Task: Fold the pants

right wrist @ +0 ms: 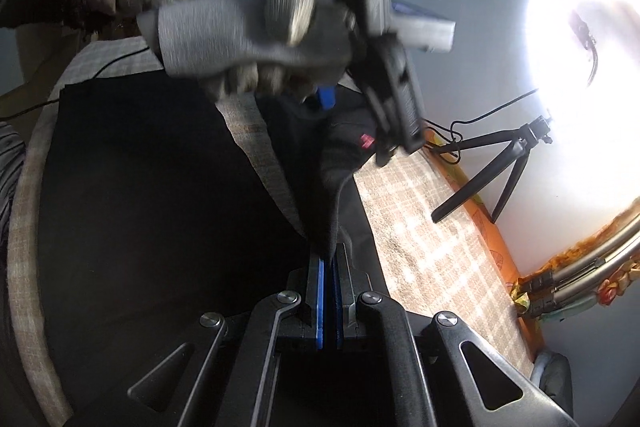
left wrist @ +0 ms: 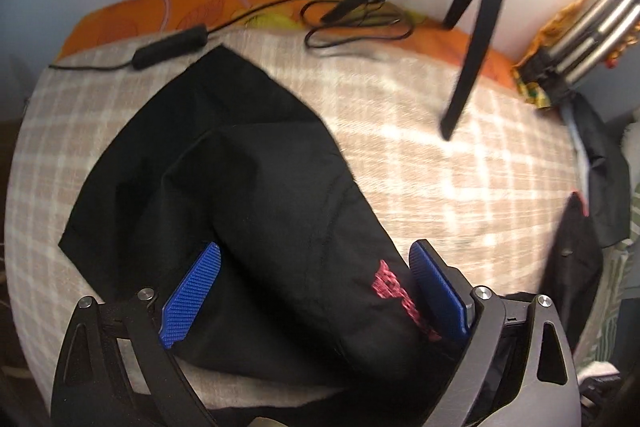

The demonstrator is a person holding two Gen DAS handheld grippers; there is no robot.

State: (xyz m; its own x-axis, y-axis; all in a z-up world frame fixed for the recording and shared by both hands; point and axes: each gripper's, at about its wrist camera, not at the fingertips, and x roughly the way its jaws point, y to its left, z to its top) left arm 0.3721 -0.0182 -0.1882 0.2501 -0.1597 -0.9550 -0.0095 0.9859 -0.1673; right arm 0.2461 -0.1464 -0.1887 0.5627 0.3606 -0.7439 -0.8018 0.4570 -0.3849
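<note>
Right hand-held gripper (right wrist: 329, 259) was clenched on a lifted fold of the pants (left wrist: 224, 163) on the bed (left wrist: 440, 163); left hand-held gripper (left wrist: 316, 259) stood released astride them, so the thin pinch might slip and drop the fold.

A bed (left wrist: 440, 155) is covered by a beige blanket (left wrist: 400, 131) checked with pale lines. Along the far edge, against the wall, a strip of orange patterned sheet (left wrist: 132, 15) is left uncovered. Black pants (left wrist: 240, 167) are spread on the blanket toward the near edge, partly doubled over, with a red print (left wrist: 396, 287) on the upper layer. A black tripod (left wrist: 476, 19) is stood by the far edge, its legs planted on the blanket. A black cable (left wrist: 256, 11) with an inline block is trailed along that same edge, with loops gathered beside the tripod.
</note>
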